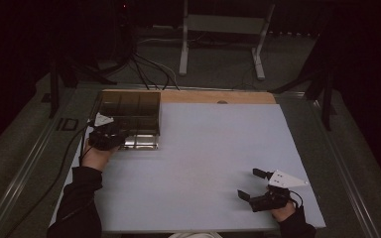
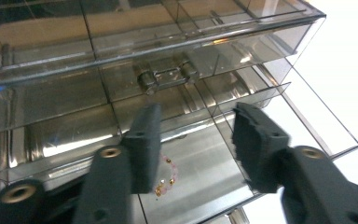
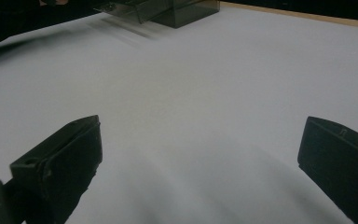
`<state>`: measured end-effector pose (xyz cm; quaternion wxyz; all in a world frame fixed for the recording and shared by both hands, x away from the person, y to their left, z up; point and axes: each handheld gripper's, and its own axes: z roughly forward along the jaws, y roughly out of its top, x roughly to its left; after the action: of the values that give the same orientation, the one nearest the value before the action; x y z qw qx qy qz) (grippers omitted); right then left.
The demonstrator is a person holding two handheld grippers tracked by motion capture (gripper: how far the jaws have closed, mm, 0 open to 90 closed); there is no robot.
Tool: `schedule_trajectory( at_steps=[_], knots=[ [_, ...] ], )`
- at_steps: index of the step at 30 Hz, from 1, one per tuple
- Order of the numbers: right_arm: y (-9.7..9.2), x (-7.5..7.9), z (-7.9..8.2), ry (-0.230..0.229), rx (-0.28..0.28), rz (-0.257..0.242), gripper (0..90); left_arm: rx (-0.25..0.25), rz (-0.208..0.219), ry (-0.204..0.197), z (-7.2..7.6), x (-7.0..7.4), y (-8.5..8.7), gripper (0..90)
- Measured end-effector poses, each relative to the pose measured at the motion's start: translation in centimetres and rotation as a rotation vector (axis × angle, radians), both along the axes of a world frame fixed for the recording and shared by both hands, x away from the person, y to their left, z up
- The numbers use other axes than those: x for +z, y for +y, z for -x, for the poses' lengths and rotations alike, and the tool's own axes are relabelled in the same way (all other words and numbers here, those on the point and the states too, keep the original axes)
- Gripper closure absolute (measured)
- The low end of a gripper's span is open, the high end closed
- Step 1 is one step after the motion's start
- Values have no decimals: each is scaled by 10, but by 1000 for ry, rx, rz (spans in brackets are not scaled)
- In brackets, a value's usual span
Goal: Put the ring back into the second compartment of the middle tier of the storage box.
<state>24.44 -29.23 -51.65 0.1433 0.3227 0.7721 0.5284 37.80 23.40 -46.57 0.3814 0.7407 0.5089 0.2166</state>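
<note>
So the thing I'm working with is a little beaded bracelet (image 2: 168, 175), pale pink beads with a few gold ones. It's lying on the floor of the pulled-out drawer (image 2: 205, 172) of the smoky clear drawer box (image 1: 129, 111), which sits at the far left of the white table (image 1: 208, 163). The other compartments I can see into look see-through, with just reflections in them.

My left gripper (image 2: 196, 140) hangs right over that drawer, jaws spread apart with nothing pinched between them; the bracelet sits just below the left jaw, not touching as far as I can tell.

My right gripper (image 1: 256, 184) is well apart, near the right front of the table, jaws wide over bare tabletop.
</note>
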Motion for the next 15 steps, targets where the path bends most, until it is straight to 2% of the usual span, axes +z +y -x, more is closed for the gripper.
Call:
schedule_trajectory(
  at_steps=[3,10,15],
  knots=[
    [0,0,0,1,1,1,0,1,11,0,1,3,-1,463],
    [0,0,0,2,0,-5,0,21,4,7,5,11,-4,330],
    [0,-1,0,2,4,-2,0,13,1,19,6,14,-8,223]
  ],
)
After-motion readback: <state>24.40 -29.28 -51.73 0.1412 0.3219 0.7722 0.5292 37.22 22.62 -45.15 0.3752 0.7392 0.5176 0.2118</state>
